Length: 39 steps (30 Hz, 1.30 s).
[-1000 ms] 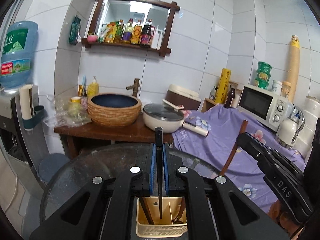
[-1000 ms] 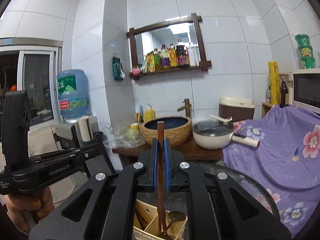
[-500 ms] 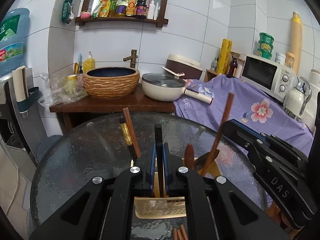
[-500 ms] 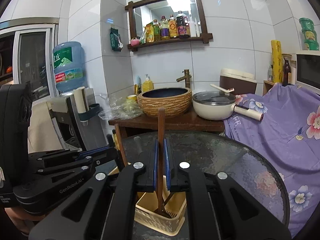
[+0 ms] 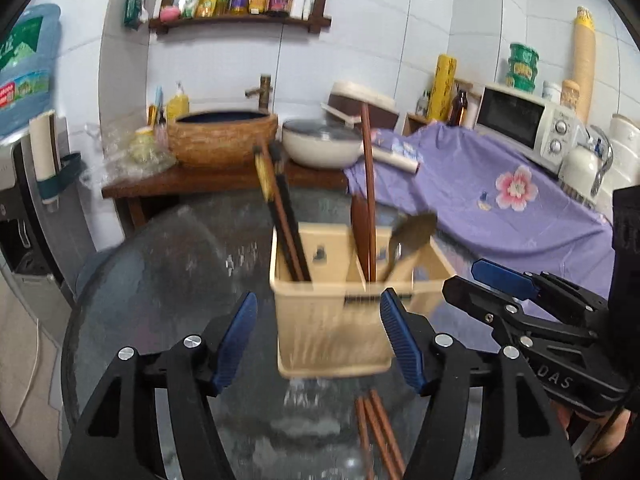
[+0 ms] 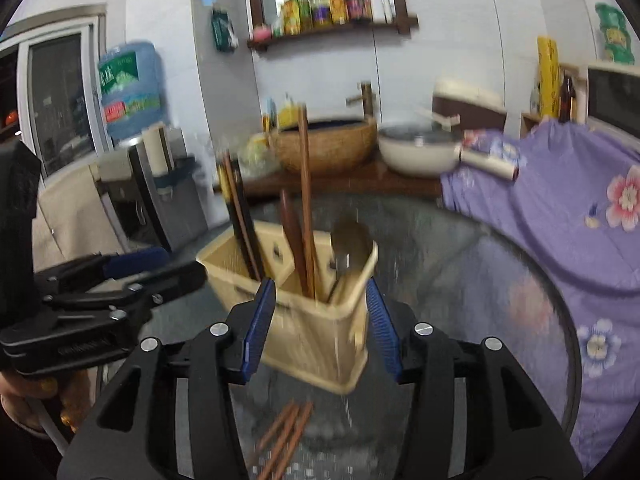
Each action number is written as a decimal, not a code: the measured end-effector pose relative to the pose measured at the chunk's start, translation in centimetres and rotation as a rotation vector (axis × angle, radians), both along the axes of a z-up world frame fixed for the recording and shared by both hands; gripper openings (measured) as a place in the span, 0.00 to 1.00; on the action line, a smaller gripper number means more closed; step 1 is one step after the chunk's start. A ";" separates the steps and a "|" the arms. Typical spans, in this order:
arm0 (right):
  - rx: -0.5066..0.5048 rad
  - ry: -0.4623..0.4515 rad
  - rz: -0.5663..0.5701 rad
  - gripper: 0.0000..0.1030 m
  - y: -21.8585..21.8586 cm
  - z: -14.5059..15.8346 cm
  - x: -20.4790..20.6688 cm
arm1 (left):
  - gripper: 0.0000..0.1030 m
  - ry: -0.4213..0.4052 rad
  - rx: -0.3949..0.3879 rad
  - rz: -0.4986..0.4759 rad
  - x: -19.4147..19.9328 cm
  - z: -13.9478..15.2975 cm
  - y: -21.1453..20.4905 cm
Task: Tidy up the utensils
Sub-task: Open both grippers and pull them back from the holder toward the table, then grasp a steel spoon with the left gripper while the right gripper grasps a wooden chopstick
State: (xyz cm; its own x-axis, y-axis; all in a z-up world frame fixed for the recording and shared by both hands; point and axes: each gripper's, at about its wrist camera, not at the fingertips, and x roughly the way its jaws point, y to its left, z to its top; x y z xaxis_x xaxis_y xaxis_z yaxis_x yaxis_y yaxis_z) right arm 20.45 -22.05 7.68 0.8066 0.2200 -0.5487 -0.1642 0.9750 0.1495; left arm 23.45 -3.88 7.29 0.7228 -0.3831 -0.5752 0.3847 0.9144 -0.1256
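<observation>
Here we see a cream plastic utensil caddy (image 5: 334, 320), boxy with a ribbed front wall and inner dividers, standing on the round bench (image 5: 168, 280) of dark, pebbled glass. In its left compartment lean dark chopsticks (image 5: 282, 216), one with a yellow band near the top. The middle compartment holds a long reddish-brown wooden stick (image 5: 370, 196) standing nearly upright, and a brown wooden spoon (image 5: 412, 232) tilts in the right one. Three more reddish chopsticks (image 5: 376, 432) lie flat on the glass just in front of the caddy.

On writing, we can read "DAS" in raised letters on the black body of the right claw (image 5: 486, 280) in the left wrist view; the lettering on the left claw's body in the right wrist view is too blurred to read. A blue water jug (image 6: 128, 88) carries a green and red label we cannot make out.

Both claws point downward at the caddy from the near side. The left claw (image 5: 320, 340) is opening, its blue ribbed pads spread to either side of the caddy, pinching nothing. The right claw (image 6: 322, 320) is opening too, pads apart and flanking the caddy's near corner, free of it.
</observation>
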 end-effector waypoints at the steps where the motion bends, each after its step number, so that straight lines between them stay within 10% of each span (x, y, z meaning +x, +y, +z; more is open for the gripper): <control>1: -0.004 0.034 0.007 0.47 0.1 -0.9 -0.2 | 0.61 0.020 0.004 -0.006 -0.2 -0.5 0.0; 14: -0.033 0.326 0.061 0.29 2.6 -10.2 -2.4 | 0.51 0.231 0.119 -0.082 -3.7 -9.3 0.4; 39: -0.151 0.391 0.031 0.14 3.5 -12.3 -1.8 | 0.41 0.306 0.181 -0.168 -5.6 -12.4 -1.3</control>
State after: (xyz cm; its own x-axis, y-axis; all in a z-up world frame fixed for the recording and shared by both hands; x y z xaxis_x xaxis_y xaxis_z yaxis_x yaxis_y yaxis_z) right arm 18.61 -18.51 -4.64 0.5256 0.1343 -0.8401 -0.1527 0.9863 0.0621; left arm 17.82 -5.14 -5.08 0.4431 -0.3543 -0.8235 0.5011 0.8595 -0.1002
